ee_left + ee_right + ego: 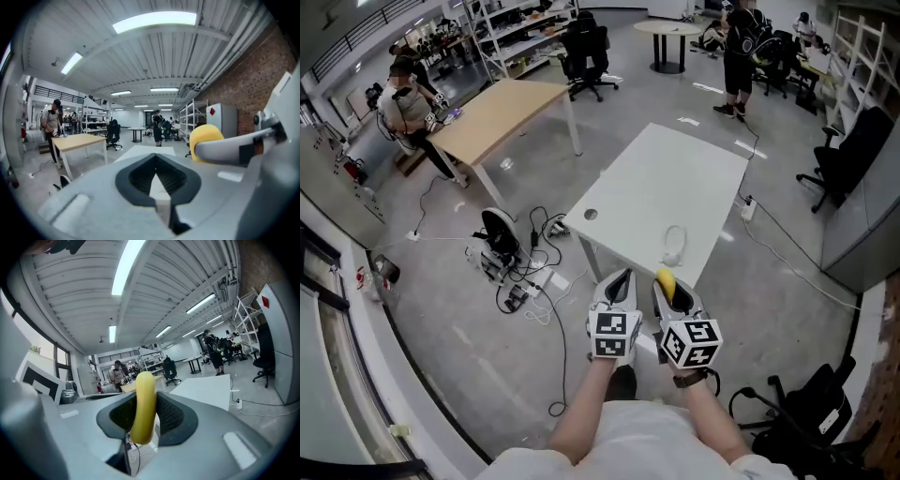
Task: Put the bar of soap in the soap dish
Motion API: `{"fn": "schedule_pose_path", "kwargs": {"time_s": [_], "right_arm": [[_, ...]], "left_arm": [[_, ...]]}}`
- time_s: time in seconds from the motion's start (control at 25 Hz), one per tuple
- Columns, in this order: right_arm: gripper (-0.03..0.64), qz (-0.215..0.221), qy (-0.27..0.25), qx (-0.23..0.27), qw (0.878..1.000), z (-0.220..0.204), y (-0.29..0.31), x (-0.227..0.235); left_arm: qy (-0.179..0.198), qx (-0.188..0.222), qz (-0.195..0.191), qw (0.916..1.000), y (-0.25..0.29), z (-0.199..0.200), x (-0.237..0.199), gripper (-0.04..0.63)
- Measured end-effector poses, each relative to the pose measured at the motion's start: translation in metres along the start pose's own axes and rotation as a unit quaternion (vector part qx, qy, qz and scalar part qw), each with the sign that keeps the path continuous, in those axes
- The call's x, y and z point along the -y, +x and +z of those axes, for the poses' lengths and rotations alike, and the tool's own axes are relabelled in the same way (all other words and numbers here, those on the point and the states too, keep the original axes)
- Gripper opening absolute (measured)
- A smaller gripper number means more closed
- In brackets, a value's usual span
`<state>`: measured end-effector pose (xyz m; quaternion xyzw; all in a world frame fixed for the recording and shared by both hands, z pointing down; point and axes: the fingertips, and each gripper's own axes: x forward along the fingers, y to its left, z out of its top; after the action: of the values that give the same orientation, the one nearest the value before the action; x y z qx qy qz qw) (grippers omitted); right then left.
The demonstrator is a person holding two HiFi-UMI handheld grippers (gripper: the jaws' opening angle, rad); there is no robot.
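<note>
The right claw (pixel 671 287) is clamped on the bar of soap (pixel 666 280), a rounded yellow bar that stands on edge between the two dark pads and pokes out above and below them in the right gripper view. The left claw (pixel 621 279) is closed and empty, its pads meeting at the tips with only a thin wedge of gap behind them. Both are held side by side in front of the person's body, close together, each with its marker cube facing up, and both point toward the near edge of the white bench (pixel 675 173). They hang over the grey floor (pixel 459 319) just short of that edge. The soap dish (pixel 674 246), a pale see-through oval, sits on the bench near the near edge, just beyond the soap, and has nothing in it. A round hole shows near the bench's left corner. To the left, a tangle of cables (pixel 525 281) lies on the floor, with a wooden table (pixel 497 112) further back. A black office chair (pixel 586 47) stands beyond that, and a person (pixel 739 47) stands in the far room.
</note>
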<state>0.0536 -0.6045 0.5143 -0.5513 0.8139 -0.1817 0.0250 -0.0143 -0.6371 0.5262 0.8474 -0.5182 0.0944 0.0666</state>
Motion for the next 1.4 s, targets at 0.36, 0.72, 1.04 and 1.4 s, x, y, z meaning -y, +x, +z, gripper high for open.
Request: {"fn": "schedule_pose_path", "kwargs": {"time_s": [0.36,0.72,1.04,1.4], "right_arm": [[0.118,-0.06,-0.009,0.022,0.998,0.036,0.1,0.041],[0.118,-0.13,0.02,0.006,0.991,0.031,0.118,0.098],[0.118,-0.162,0.055,-0.044,0.984,-0.02,0.122,0.146],[0.12,-0.162,0.092,-0.138,0.973,-0.094,0.144,0.189]], "left_arm": [[0.023,-0.008,-0.062,0.9978,0.118,0.034,-0.059,-0.008],[0.02,0.015,-0.168,0.9855,0.168,0.035,-0.037,-0.008],[0.038,-0.033,-0.174,0.9834,0.192,-0.025,-0.025,-0.006],[0.021,-0.102,-0.206,0.973,0.222,-0.093,-0.006,0.0]]}}
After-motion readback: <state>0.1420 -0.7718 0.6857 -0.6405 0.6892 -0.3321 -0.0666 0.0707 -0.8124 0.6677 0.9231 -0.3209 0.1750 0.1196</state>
